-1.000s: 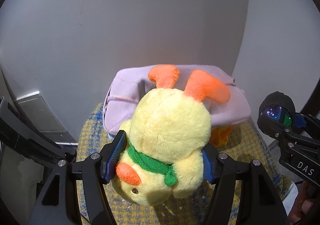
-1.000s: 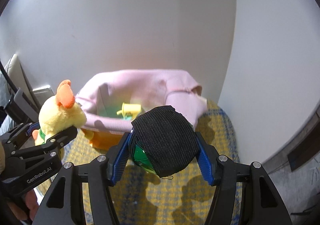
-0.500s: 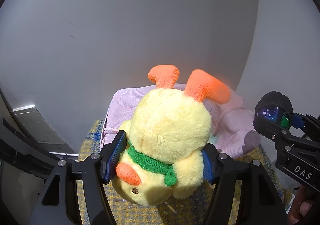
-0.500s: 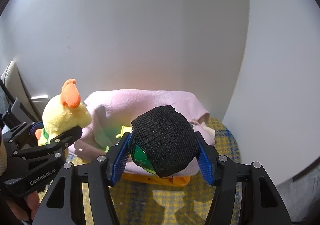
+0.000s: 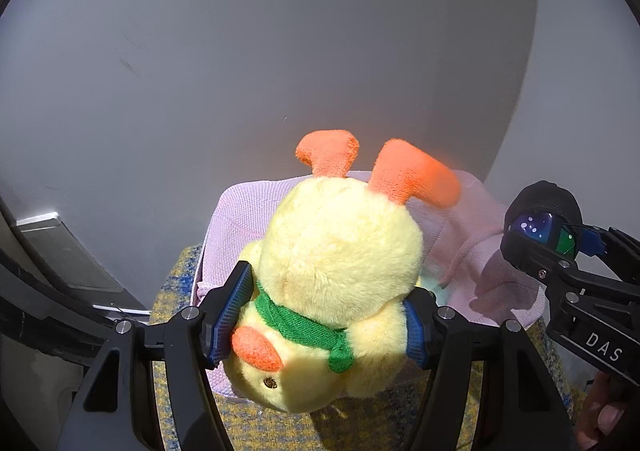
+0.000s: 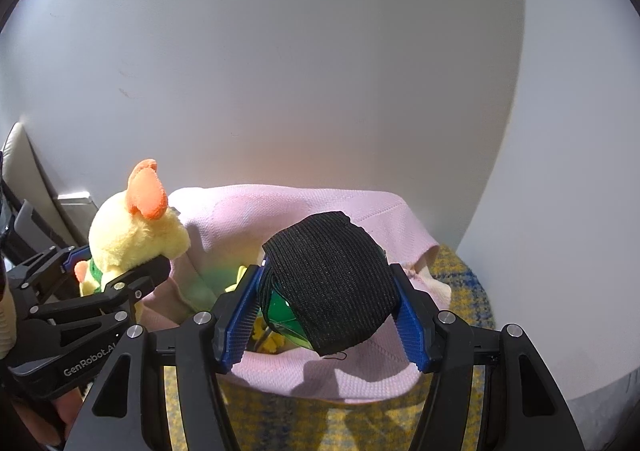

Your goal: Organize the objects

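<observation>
A yellow plush duck point(image 5: 340, 263) with orange feet and a green scarf hangs upside down, and my left gripper point(image 5: 326, 307) is shut on its neck and body. My right gripper point(image 6: 326, 307) is shut on a green and blue ball wrapped in black knit cloth point(image 6: 332, 275). Below both sits a pink fabric basket point(image 6: 360, 375) against the wall. The duck point(image 6: 132, 235) is above the basket's left rim point(image 5: 240, 219), and the wrapped ball hangs over its opening. The left wrist view shows the right gripper point(image 5: 560, 247) at the right.
The basket stands on a yellow and blue plaid mat point(image 6: 460, 283) in a corner of white wall point(image 6: 320, 71). Something yellow point(image 6: 240, 275) lies inside the basket. A grey metal edge point(image 5: 52, 251) is at the left. A hand point(image 5: 600, 419) holds the right gripper.
Both grippers have moved forward towards the wall and now hang over the pink basket, which sits lower and nearer in both views. Neither grip has changed.
</observation>
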Demonstrator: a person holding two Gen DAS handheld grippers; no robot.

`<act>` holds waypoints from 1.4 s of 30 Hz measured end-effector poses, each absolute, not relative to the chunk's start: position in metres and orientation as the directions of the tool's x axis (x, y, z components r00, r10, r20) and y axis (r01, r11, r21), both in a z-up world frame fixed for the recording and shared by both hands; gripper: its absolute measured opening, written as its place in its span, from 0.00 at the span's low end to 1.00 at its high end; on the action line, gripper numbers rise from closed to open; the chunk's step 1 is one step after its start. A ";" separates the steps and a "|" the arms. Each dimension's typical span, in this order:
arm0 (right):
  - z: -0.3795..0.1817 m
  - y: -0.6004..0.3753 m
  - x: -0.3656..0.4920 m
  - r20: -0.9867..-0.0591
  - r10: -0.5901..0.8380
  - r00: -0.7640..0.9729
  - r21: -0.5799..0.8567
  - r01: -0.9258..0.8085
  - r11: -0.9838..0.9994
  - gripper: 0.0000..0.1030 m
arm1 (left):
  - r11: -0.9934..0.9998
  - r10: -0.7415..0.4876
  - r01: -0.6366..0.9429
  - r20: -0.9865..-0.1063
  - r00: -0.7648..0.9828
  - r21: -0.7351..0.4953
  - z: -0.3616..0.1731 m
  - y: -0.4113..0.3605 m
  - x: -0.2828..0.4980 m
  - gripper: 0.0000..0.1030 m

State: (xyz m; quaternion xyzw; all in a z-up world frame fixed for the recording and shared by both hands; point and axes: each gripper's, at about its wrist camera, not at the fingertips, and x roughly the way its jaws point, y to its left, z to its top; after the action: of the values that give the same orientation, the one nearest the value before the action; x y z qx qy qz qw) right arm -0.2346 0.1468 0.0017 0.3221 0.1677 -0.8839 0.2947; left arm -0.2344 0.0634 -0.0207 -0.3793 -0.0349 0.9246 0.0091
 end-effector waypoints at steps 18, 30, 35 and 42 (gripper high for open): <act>0.006 0.164 -0.227 -0.642 -0.380 -0.666 -0.148 0.594 -0.791 0.89 | -0.995 -0.008 0.076 -0.709 -0.705 -0.063 -0.028 0.045 -0.233 0.98; 0.010 0.176 -0.201 -0.646 -0.353 -0.676 -0.175 0.582 -0.794 0.91 | -0.994 -0.025 0.094 -0.716 -0.698 -0.056 -0.017 0.054 -0.197 0.98; 0.011 0.184 -0.190 -0.647 -0.348 -0.679 -0.176 0.577 -0.797 0.92 | -0.995 -0.023 0.088 -0.714 -0.700 -0.055 -0.011 0.059 -0.178 0.98; 0.016 0.198 -0.166 -0.644 -0.352 -0.679 -0.175 0.578 -0.797 0.92 | -0.994 -0.020 0.092 -0.713 -0.701 -0.063 -0.005 0.065 -0.149 0.99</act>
State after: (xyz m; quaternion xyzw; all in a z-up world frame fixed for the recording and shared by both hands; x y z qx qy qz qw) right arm -0.1664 0.1976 0.0158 0.3053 0.1855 -0.8973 0.2592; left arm -0.1493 0.0652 -0.0047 -0.3852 -0.0471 0.9211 -0.0305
